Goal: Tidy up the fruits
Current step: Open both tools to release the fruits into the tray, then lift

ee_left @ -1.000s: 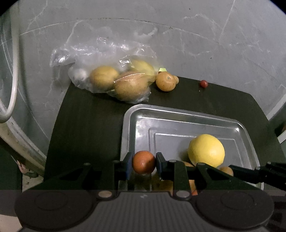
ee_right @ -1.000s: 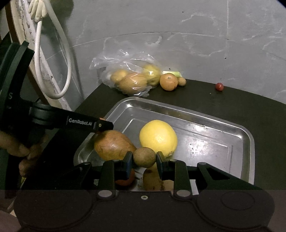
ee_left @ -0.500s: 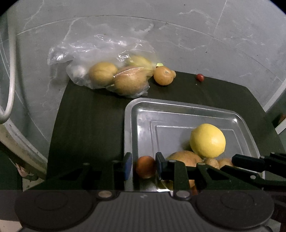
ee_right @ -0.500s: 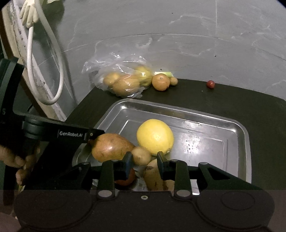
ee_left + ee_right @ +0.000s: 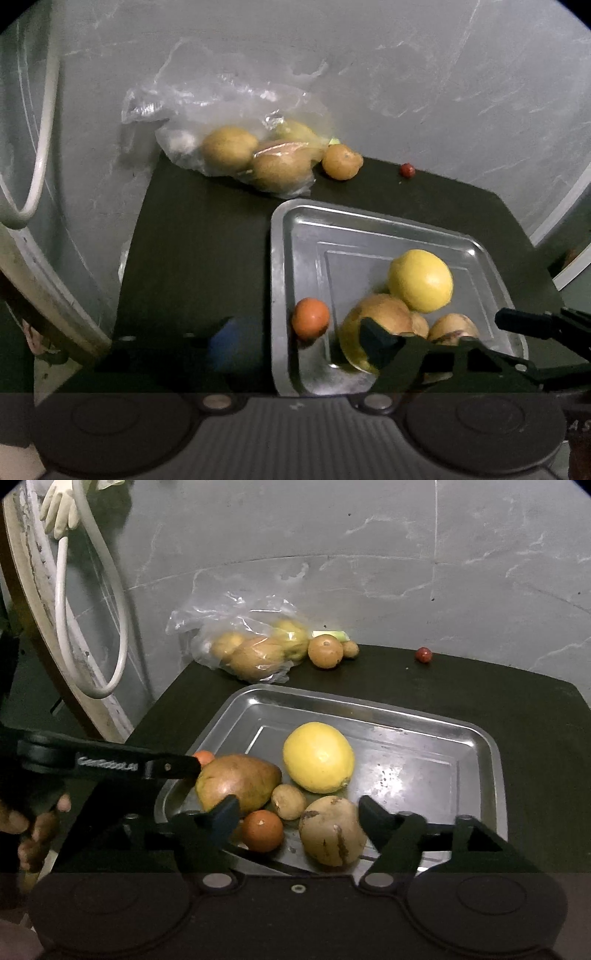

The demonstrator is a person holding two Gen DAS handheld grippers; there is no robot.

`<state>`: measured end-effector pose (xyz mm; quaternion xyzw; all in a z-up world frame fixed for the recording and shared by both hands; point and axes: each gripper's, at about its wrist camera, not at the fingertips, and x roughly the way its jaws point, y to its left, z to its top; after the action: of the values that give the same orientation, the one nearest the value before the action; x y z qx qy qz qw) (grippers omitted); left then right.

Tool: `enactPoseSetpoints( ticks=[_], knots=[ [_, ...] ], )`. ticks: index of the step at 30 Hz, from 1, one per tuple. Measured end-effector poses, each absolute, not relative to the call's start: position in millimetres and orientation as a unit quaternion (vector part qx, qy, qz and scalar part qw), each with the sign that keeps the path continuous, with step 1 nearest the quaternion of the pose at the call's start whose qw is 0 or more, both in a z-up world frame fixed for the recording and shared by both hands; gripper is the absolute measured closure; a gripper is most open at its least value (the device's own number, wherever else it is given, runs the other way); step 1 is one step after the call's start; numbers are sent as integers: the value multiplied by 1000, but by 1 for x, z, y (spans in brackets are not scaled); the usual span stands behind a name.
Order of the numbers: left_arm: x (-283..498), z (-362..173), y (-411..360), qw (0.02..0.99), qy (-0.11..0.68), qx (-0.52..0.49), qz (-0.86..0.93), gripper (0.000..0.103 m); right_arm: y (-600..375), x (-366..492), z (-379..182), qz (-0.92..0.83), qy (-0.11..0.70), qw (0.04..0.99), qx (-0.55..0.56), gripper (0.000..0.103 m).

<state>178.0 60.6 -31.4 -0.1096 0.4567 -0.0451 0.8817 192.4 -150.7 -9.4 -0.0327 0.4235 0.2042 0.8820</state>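
Note:
A steel tray (image 5: pixel 280 258) on the dark table holds a yellow lemon (image 5: pixel 421 280), a mango (image 5: pixel 380 321) and smaller fruits. My left gripper (image 5: pixel 300 338) is open wide at the tray's near left corner. A small orange fruit (image 5: pixel 310 319) lies free in the tray between its fingers. My right gripper (image 5: pixel 297 813) is also open above the tray's (image 5: pixel 369 709) near edge. Loose between its fingers lie a small brown fruit (image 5: pixel 289 801), a reddish-orange fruit (image 5: pixel 263 830) and a pale speckled fruit (image 5: pixel 332 830). The mango (image 5: pixel 236 781) and lemon (image 5: pixel 318 757) sit just behind.
A clear plastic bag (image 5: pixel 251 642) with several yellowish fruits leans on the grey wall at the back. Beside it sit an orange (image 5: pixel 325 651) and a small brown fruit (image 5: pixel 351 648). A red berry (image 5: pixel 423 654) lies farther right. A white hose (image 5: pixel 118 627) hangs left; a hand (image 5: pixel 33 823) holds the left tool.
Both grippers have opened. The left one let go of the orange fruit and the right one let go of the small brown fruit; both fruits now lie in the tray.

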Motion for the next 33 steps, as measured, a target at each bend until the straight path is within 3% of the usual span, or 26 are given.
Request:
enactPoseSetpoints(
  ticks=[10, 33],
  knots=[
    [152, -26, 55, 891, 440, -108, -43, 1, -152, 182, 0, 201, 420, 881, -79, 2],
    [137, -43, 48, 851, 517, -95, -6, 1, -188, 199, -14, 134, 478, 864, -86, 1]
  ],
)
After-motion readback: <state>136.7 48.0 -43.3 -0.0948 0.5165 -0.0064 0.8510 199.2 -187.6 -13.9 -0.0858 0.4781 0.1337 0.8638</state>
